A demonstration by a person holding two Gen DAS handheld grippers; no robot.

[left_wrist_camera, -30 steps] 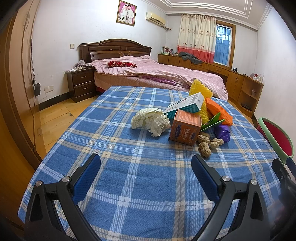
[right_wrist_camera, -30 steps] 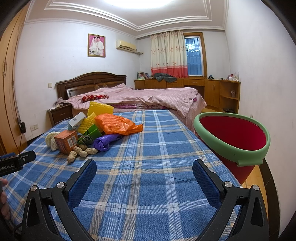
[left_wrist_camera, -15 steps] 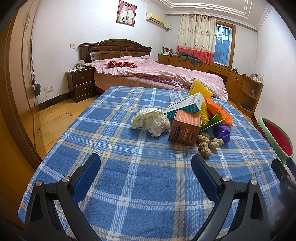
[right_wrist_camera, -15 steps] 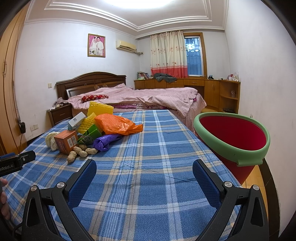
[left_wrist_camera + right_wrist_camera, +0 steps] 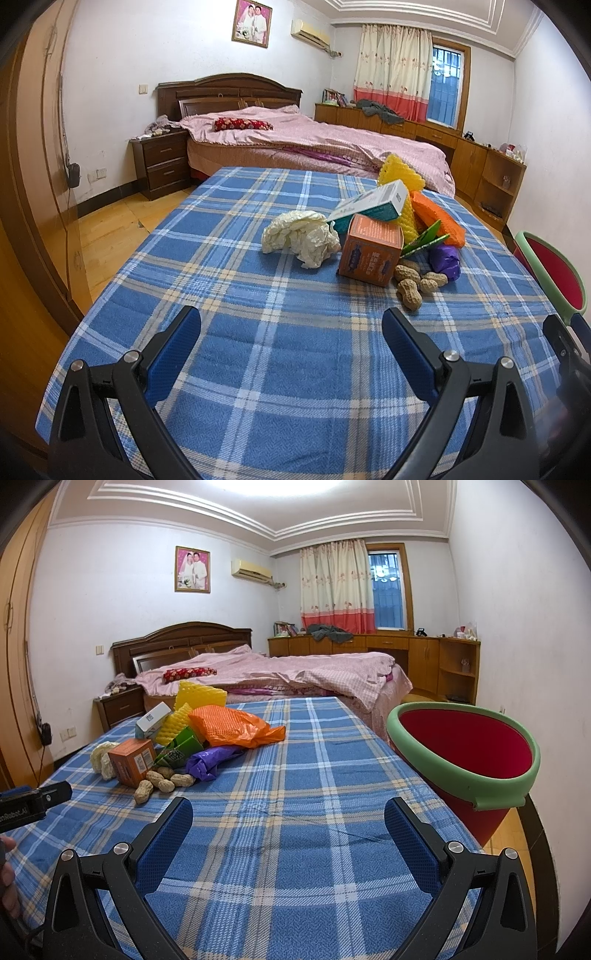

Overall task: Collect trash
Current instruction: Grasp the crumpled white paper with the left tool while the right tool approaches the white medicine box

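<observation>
Right wrist: bin [image 5: 491, 786] beside plaid cloth [image 5: 295, 782]

The left gripper [image 5: 35, 805] carries white lettering cut off at the frame edge, reading "nRobot.AI". Print on the boxes is too small to read

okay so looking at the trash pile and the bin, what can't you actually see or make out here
- Bin bottom inside: right wrist view, hidden by its near rim. In the left wrist view the picture's edge and the right claw cut the bin off.
- Text on the orange box: too small to read.
- Lower yellow foam: hidden behind the white carton.
- Green wrapper: partly buried under the orange bag.
</observation>
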